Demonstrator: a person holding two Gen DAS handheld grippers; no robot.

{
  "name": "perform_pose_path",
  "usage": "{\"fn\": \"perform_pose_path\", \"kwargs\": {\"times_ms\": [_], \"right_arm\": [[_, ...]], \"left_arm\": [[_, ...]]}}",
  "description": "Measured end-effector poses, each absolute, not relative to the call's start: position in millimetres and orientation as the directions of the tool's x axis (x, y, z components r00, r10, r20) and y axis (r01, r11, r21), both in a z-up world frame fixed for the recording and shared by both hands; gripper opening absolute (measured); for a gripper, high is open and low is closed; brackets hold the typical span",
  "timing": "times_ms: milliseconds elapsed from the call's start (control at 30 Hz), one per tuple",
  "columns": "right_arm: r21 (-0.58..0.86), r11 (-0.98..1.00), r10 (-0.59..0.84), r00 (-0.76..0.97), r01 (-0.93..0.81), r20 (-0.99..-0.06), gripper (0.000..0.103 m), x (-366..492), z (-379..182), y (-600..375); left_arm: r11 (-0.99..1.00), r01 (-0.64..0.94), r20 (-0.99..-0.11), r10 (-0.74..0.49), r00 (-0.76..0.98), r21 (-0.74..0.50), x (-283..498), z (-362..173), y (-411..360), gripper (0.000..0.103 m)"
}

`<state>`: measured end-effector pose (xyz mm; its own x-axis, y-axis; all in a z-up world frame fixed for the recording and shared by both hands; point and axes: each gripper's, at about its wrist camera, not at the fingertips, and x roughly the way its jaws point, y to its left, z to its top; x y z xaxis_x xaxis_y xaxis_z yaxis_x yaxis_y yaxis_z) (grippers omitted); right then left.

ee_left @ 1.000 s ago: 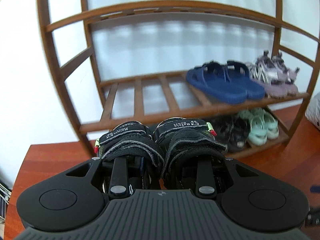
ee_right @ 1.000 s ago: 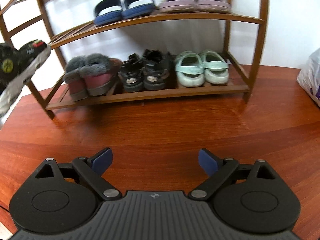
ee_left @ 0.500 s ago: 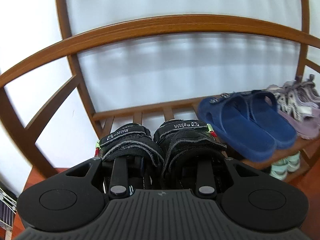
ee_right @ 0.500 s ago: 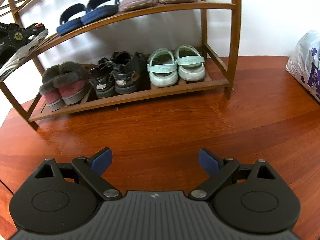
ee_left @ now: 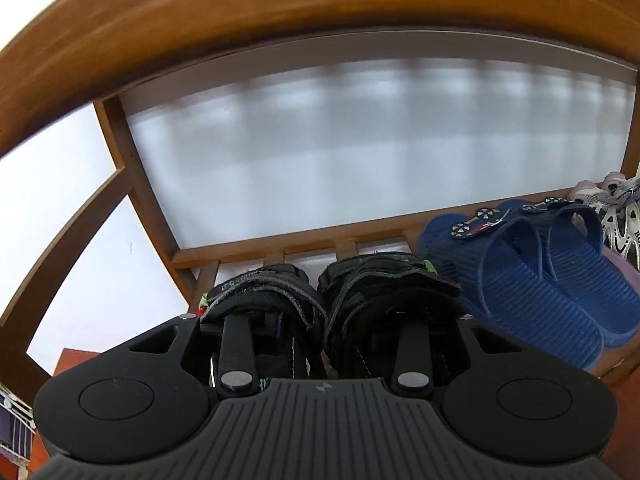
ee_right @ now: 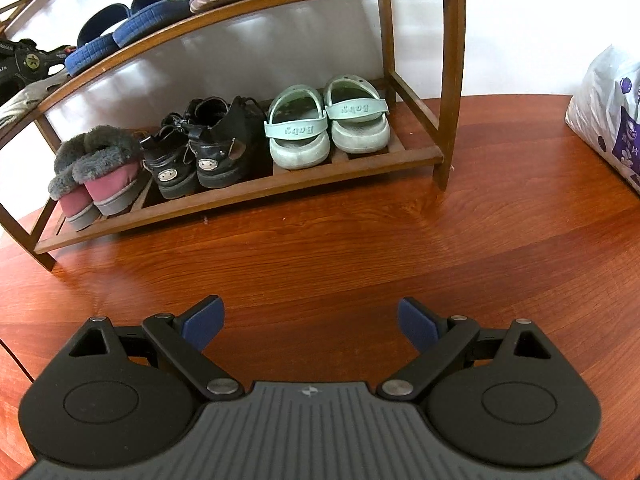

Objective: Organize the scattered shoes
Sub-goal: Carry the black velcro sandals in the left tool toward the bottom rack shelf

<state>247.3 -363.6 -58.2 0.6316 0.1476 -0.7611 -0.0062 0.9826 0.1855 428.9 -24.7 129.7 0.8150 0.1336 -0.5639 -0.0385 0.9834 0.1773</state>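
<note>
My left gripper [ee_left: 320,340] is shut on a pair of black strap sandals [ee_left: 384,292], one finger down inside each shoe. The pair sits low over the slats at the left end of the wooden rack's middle shelf [ee_left: 304,240], just left of the blue slides [ee_left: 532,276]. Whether the soles touch the slats is hidden. In the right wrist view the same black sandals [ee_right: 28,68] show at the far left edge, level with that middle shelf [ee_right: 248,4]. My right gripper [ee_right: 311,322] hangs open over the wooden floor [ee_right: 360,248], nothing between its fingers.
A thick upper shelf rail [ee_left: 200,20] arches close above the left gripper. Lilac sneakers [ee_left: 616,216] stand right of the slides. The bottom shelf holds pink fur-lined boots [ee_right: 96,172], black shoes [ee_right: 204,148] and mint clogs [ee_right: 328,120]. A white plastic bag [ee_right: 608,108] lies on the floor at right.
The left gripper has carried the black sandals forward, under the upper rail and onto the left part of the middle shelf. The right gripper has drawn slightly nearer the rack, staying open.
</note>
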Motion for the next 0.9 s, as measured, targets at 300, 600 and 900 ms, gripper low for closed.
{"fn": "perform_pose_path", "kwargs": {"times_ms": [300, 600, 900], "right_arm": [[0.183, 0.983, 0.159, 0.636, -0.029, -0.755, 0.096, 244, -53, -354], [0.182, 0.979, 0.197, 0.665, -0.093, -0.721, 0.096, 241, -28, -334], [0.17, 0.962, 0.274, 0.709, -0.215, -0.65, 0.096, 255, 18, -277]], "left_arm": [[0.987, -0.042, -0.554, 0.122, 0.824, 0.156, 412, 135, -19, 0.07], [0.995, -0.029, -0.526, 0.074, 0.847, 0.093, 359, 148, -10, 0.079], [0.999, 0.006, -0.554, 0.022, 0.832, 0.049, 316, 149, 4, 0.081]]}}
